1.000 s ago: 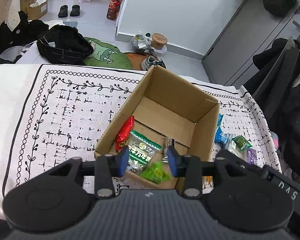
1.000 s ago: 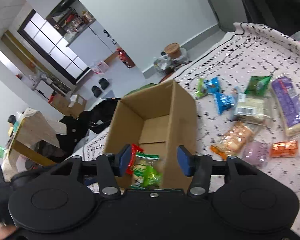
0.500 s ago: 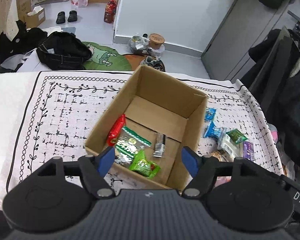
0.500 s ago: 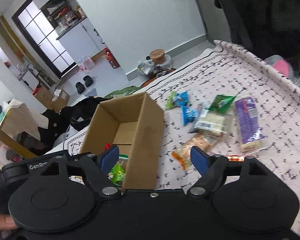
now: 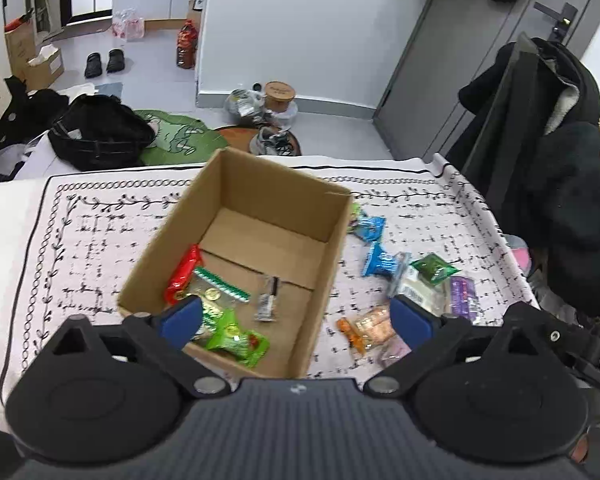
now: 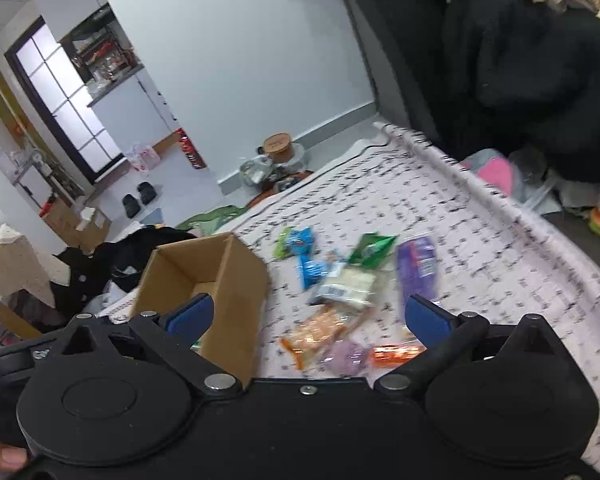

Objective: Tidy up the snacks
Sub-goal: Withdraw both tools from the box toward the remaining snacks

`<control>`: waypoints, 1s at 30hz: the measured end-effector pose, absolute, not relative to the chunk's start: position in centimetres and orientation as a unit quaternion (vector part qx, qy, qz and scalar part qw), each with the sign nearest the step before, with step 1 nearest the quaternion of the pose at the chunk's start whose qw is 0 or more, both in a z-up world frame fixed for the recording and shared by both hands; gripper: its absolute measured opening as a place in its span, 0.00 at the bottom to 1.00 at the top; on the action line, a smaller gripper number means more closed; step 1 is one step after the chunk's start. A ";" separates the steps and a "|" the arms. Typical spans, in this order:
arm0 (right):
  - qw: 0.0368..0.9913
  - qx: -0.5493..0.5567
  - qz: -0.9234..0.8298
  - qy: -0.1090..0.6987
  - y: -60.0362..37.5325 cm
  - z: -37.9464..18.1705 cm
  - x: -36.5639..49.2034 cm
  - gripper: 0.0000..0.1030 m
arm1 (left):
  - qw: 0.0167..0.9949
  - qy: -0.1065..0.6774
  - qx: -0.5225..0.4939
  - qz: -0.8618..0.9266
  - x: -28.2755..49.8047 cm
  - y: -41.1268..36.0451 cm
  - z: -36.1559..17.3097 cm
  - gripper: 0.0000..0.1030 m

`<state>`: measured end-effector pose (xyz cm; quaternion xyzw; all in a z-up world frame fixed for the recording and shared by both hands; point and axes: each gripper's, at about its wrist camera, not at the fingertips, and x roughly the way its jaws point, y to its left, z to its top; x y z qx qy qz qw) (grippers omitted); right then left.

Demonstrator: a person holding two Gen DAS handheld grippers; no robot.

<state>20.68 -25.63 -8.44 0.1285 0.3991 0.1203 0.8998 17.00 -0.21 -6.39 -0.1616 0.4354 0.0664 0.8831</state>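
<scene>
Both your left gripper (image 5: 296, 318) and right gripper (image 6: 306, 318) gape wide, empty. Four snacks lie in the cardboard box (image 5: 332, 248) ahead; about nine packets (image 6: 340, 284) await right of it.

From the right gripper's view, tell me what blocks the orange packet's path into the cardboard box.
The orange packet lies on the cloth right beside the cardboard box. Only the box's near side wall stands between them; it must be lifted over that. The right gripper is open above it.
</scene>
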 end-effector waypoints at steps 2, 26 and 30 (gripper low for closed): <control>0.901 0.127 0.112 0.400 -26.5 -8.4 20.8 1.00 | 0.884 0.434 -0.160 0.061 17.2 -0.9 -6.3 1.00; 0.897 0.127 0.067 0.418 -32.2 -11.8 23.1 0.93 | 0.877 0.449 -0.167 0.022 19.3 -7.8 -8.9 0.98; 0.889 0.138 0.074 0.431 -32.5 -12.7 23.8 0.82 | 0.874 0.453 -0.176 0.025 19.6 -8.7 -10.3 0.96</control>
